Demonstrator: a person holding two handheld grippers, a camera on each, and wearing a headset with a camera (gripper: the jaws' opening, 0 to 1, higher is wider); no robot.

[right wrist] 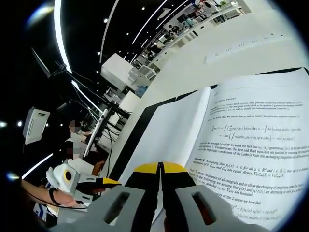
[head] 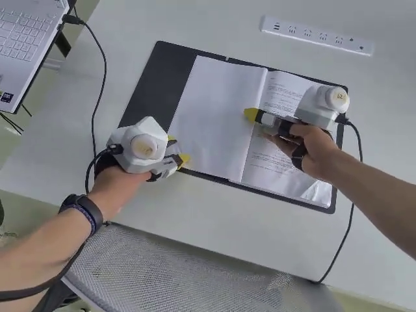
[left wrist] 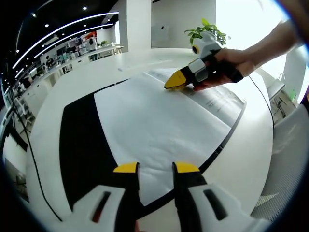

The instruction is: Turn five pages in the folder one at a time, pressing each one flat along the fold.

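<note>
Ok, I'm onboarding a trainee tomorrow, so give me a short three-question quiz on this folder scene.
1. True or false: the right gripper holds its closed yellow-tipped jaws at the fold of the open black folder.
2. What lies on the white table beyond the folder? A) long white power strip B) red stapler C) glass mug
3. Fill in: the left gripper has its jaws ____ (open/shut).
Key: 1 true; 2 A; 3 open.
</note>
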